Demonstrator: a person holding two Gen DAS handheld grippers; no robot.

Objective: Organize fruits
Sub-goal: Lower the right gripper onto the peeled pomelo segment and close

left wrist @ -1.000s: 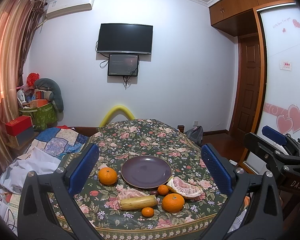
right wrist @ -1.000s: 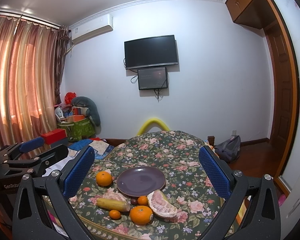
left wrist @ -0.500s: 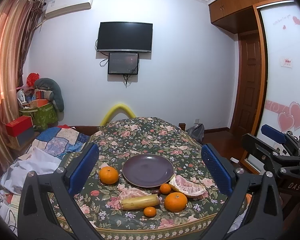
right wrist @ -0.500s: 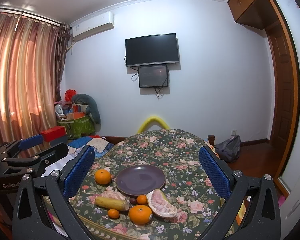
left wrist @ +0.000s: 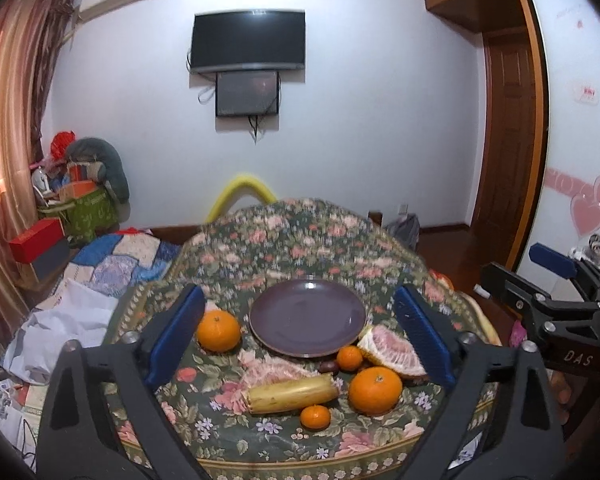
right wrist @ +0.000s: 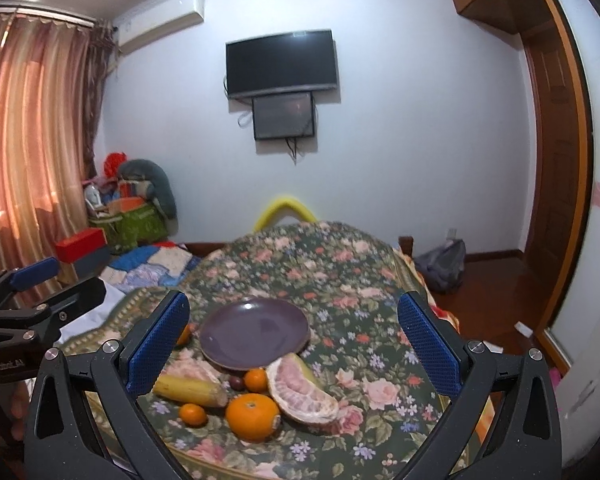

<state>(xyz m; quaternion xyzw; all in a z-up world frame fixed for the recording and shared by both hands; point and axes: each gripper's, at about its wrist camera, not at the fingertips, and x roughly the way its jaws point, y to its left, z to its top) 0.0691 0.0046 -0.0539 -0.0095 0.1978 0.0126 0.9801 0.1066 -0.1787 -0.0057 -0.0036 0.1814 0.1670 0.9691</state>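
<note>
Your purple plate [left wrist: 307,317] sits bare on the floral tablecloth [left wrist: 300,236], with the fruit along its near rim: a large orange [left wrist: 218,330] at its left, a pomelo wedge [left wrist: 392,351], a second large orange [left wrist: 375,390], a banana [left wrist: 293,393] and two small tangerines [left wrist: 315,417] in front. "DAS" is readable on your right gripper's body in the left view. Your left gripper [left wrist: 300,336] and right gripper [right wrist: 294,344] both have their blue fingers [left wrist: 176,334] spread wide, gripping nothing and above the table; compared with a second ago, you've brought both closer to the fruit.

Home bedroom (wall TV [left wrist: 248,39], curtains [right wrist: 32,136])
</note>
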